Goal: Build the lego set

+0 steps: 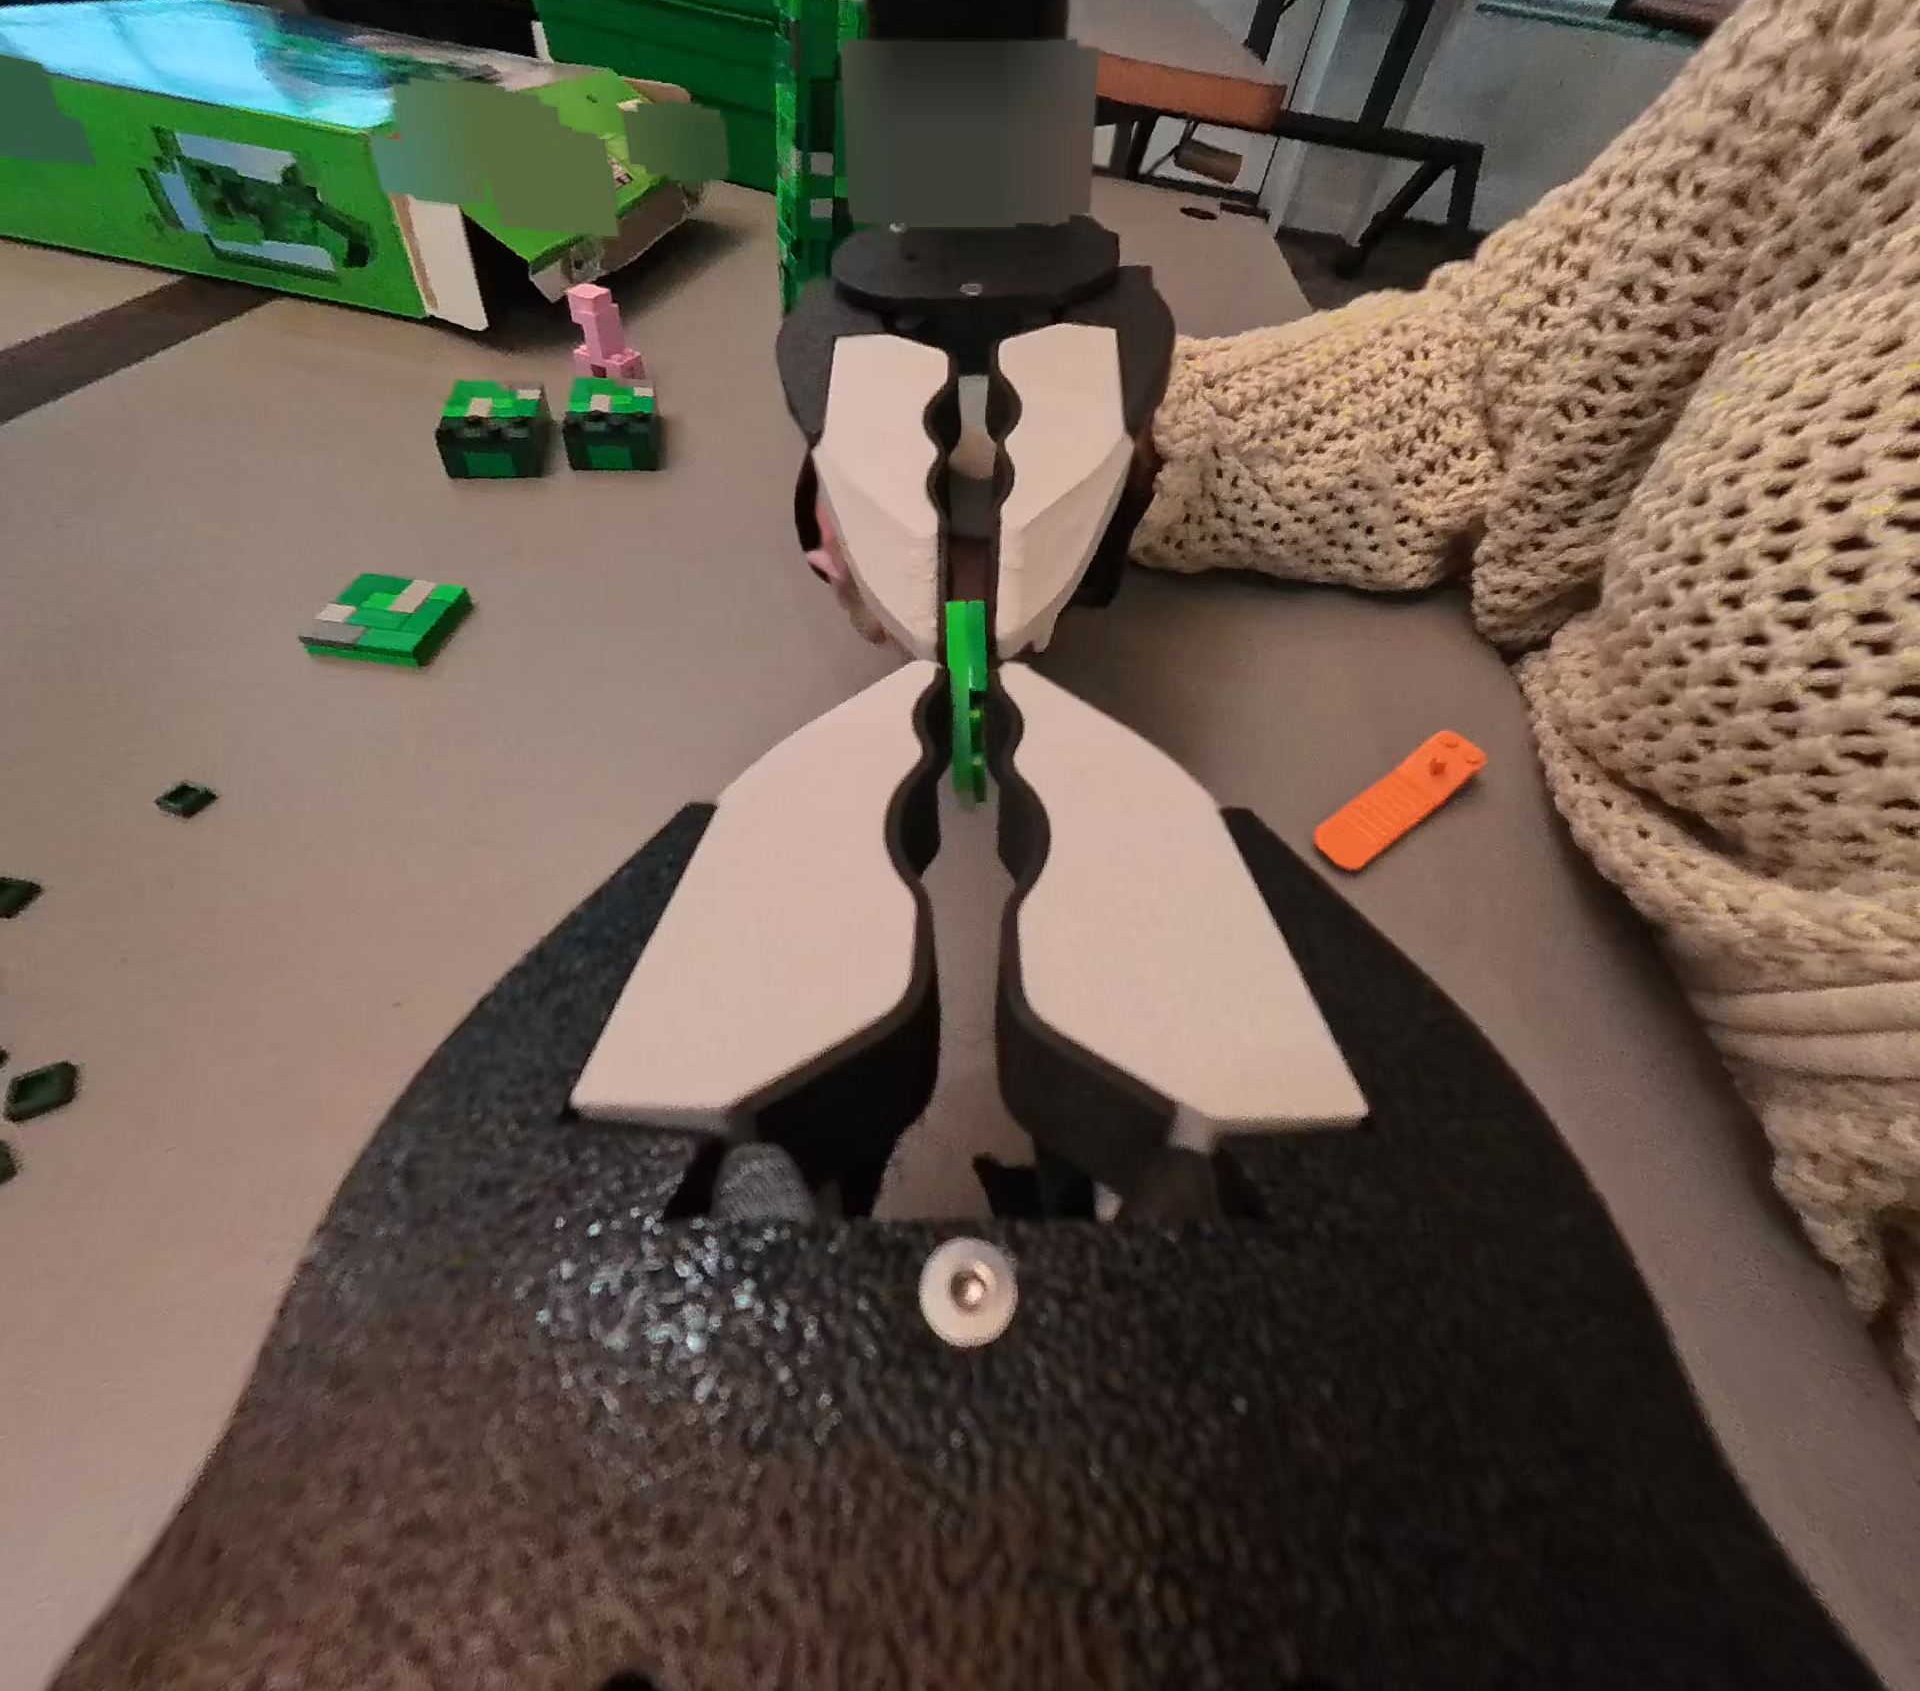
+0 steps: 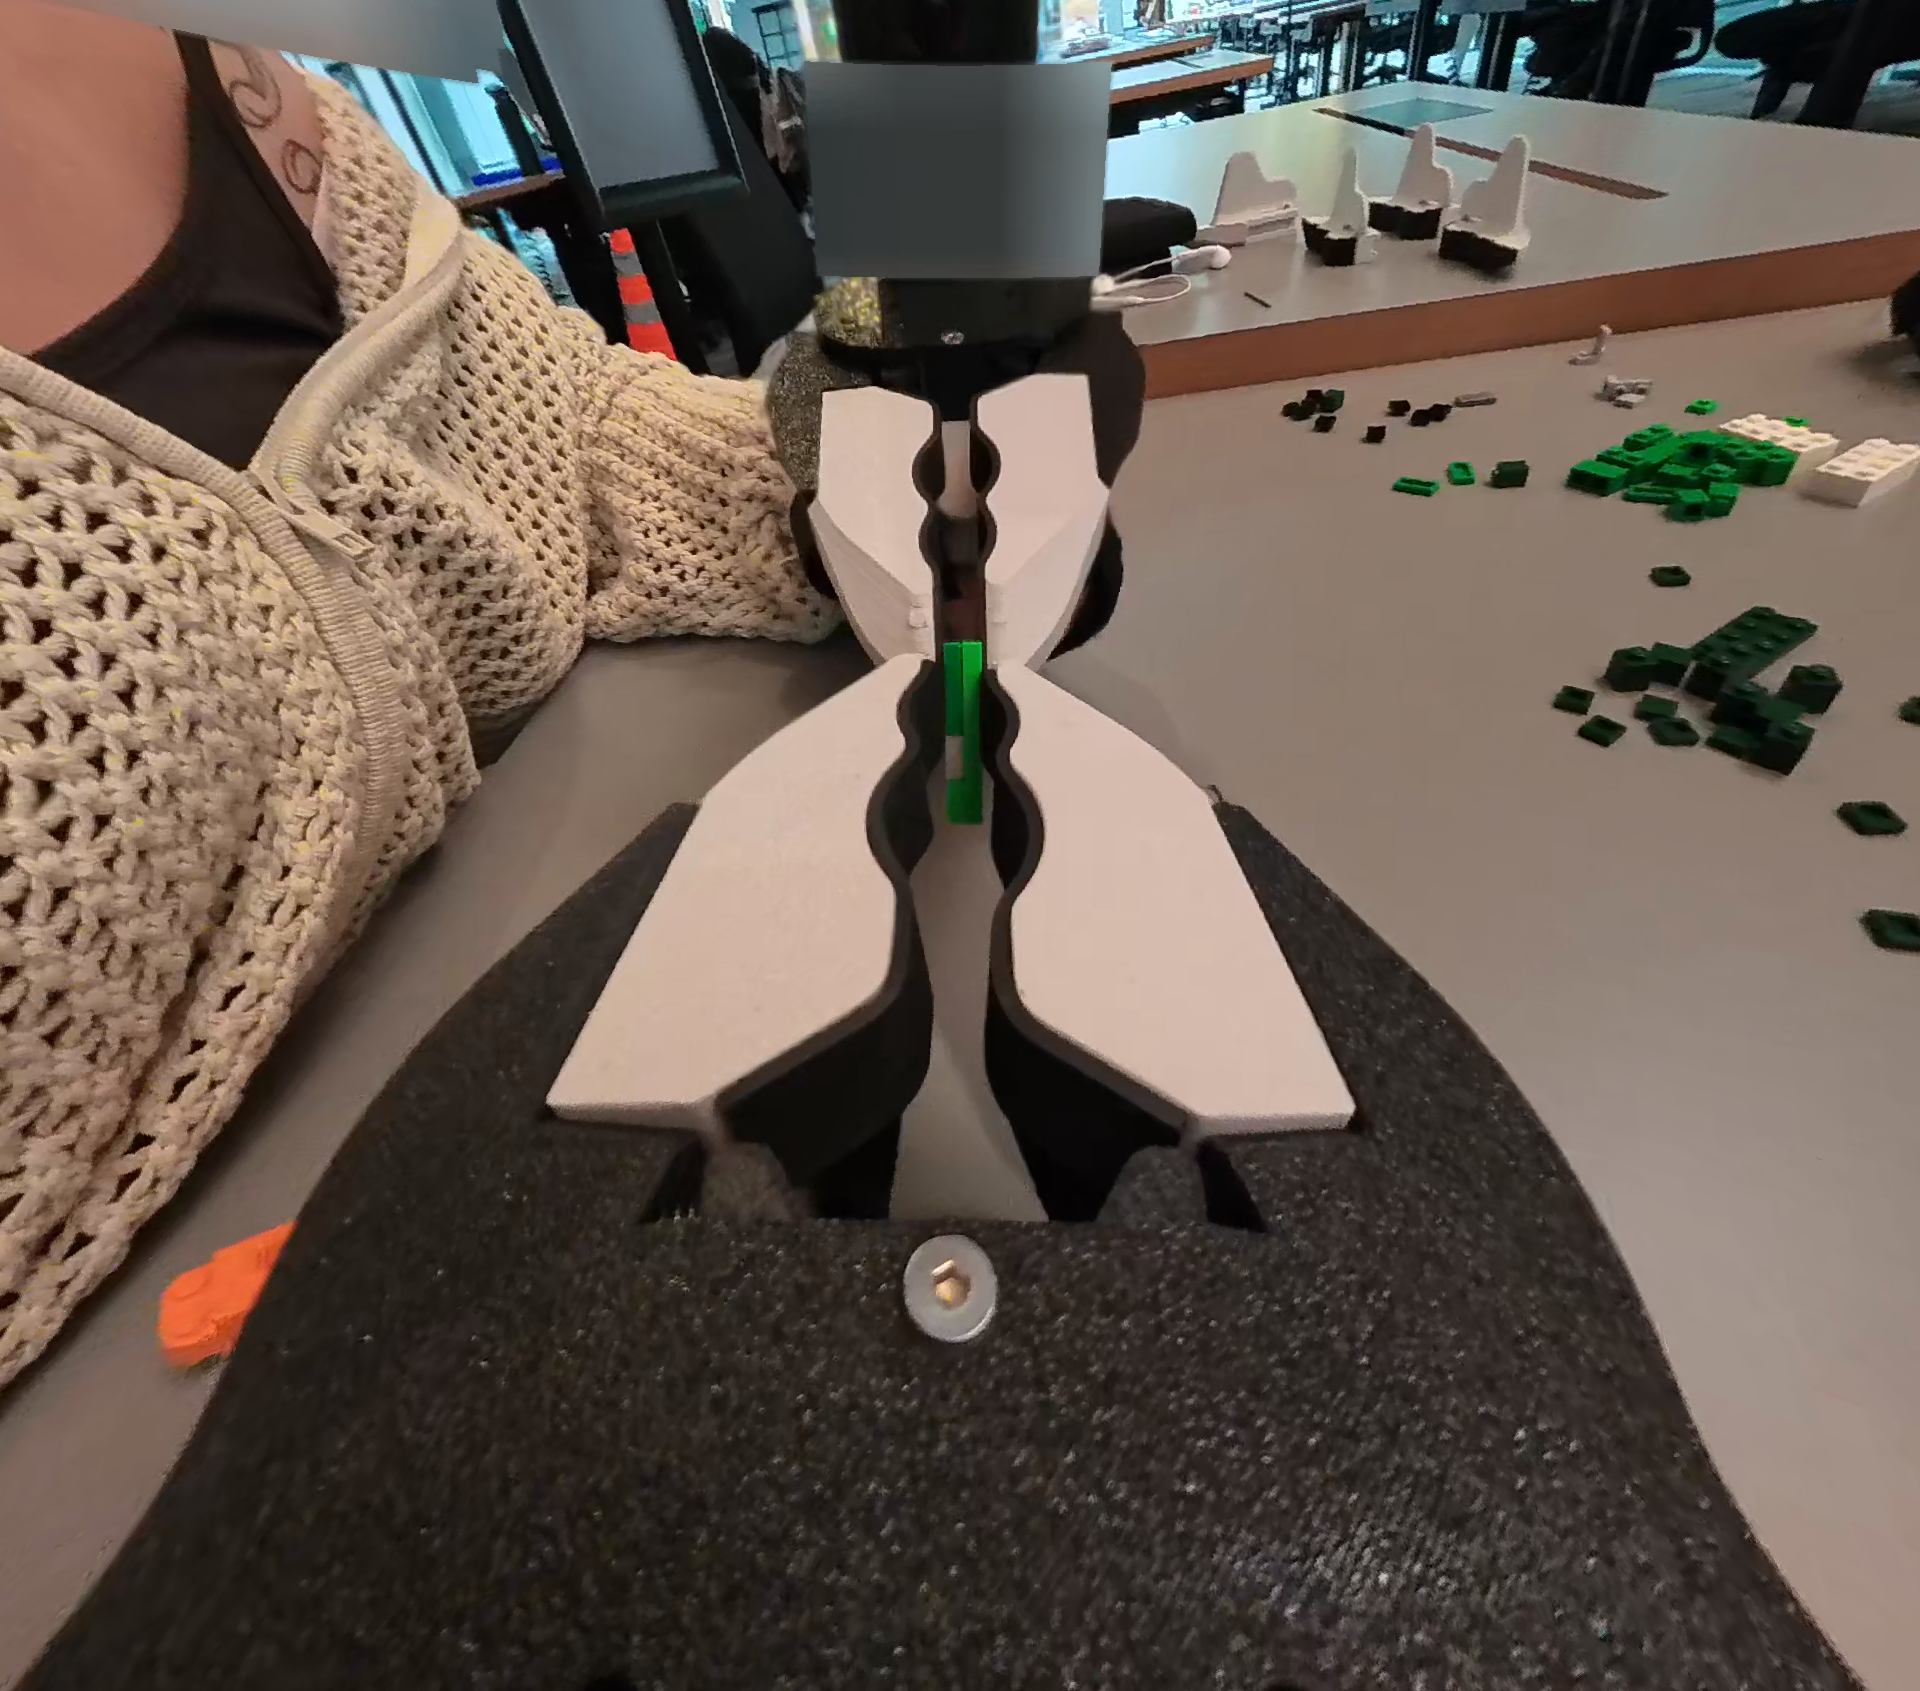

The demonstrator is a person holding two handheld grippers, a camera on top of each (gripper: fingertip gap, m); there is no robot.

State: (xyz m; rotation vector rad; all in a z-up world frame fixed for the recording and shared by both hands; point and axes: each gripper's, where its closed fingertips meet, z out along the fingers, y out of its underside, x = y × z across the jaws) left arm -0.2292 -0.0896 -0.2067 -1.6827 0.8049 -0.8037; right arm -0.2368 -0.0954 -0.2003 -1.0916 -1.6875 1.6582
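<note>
Between my two facing grippers, above the table point(image 1: 312, 914), sits a thin green plate point(image 1: 966, 706); left gripper point(image 1: 961, 696) and right gripper point(image 2: 961, 685) each pinch one end. It looks light, rigid and slick, so I'd grip its flat faces.

Flat orange ribbed plastic tool point(image 1: 1397, 798) lies on the grey desk point(image 1: 520, 810), just beside a cream open-knit sleeve point(image 1: 1558, 436). On the farther desk: four white fin-shaped parts on black bases point(image 2: 1413, 207) and white earphones with cable point(image 2: 1164, 270). An orange striped traffic cone point(image 2: 639, 291) stands behind.
</note>
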